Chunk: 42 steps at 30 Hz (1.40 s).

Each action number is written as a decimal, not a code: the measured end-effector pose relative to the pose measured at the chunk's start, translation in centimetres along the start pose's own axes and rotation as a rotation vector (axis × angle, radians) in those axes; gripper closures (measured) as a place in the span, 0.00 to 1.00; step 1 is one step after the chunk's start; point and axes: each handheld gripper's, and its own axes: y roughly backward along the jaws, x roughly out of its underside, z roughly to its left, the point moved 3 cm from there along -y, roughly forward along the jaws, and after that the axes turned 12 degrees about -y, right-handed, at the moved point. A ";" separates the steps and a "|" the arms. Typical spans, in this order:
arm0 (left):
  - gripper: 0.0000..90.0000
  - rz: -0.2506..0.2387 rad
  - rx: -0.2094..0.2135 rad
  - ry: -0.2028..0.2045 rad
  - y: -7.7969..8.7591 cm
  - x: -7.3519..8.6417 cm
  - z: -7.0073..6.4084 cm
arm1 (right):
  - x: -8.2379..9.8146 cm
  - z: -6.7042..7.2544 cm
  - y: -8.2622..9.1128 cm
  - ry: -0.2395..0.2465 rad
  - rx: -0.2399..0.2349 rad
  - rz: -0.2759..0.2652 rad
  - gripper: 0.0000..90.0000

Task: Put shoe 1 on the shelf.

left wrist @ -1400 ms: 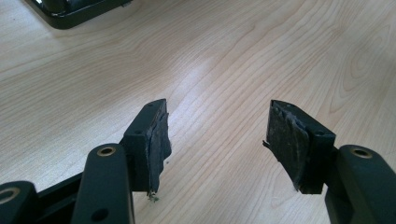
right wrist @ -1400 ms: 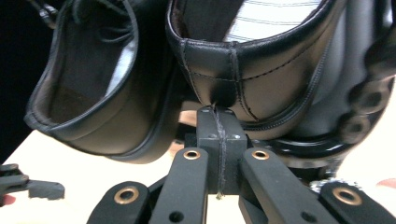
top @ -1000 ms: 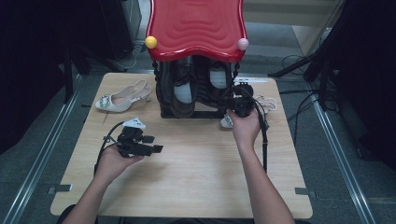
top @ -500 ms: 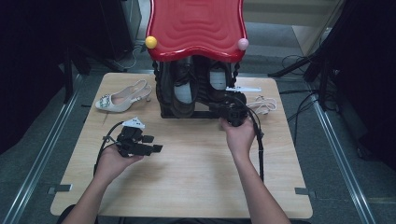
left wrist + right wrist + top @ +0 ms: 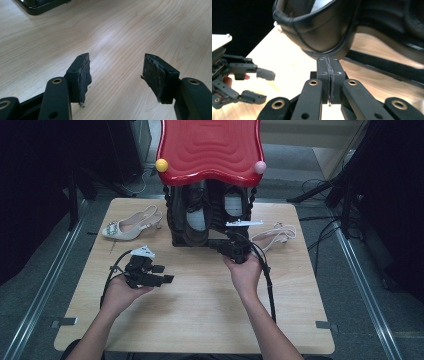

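A black shoe rack with a wavy red top stands at the back of the wooden table. Black shoes sit inside it. My right gripper is at the rack's front base, jaws shut on nothing. In the right gripper view its tips sit just under the rounded heel of a black shoe, and I cannot tell whether they touch. My left gripper hovers over the table left of centre, open and empty. It also shows open in the right gripper view.
A cream heeled shoe lies left of the rack, a pale strappy sandal right of it. The rack's black base shows at the top left of the left gripper view. Dark floor and cables surround the table.
My right hand has moved left, from the rack's right corner near the sandal to the rack's front base. Its jaws stay shut. The left hand has kept still.
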 end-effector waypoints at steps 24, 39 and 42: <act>0.43 0.008 0.007 -0.008 -0.1 0.0 -0.2 | -2.2 2.2 -1.9 0.061 0.010 0.023 0.99; 0.43 0.002 0.015 -0.002 -0.1 0.0 -0.2 | -5.0 2.2 -4.1 -0.018 -0.012 -0.009 1.00; 0.43 0.000 0.020 -0.001 0.0 0.0 -0.2 | -5.4 2.7 -4.8 -0.016 -0.009 -0.003 1.00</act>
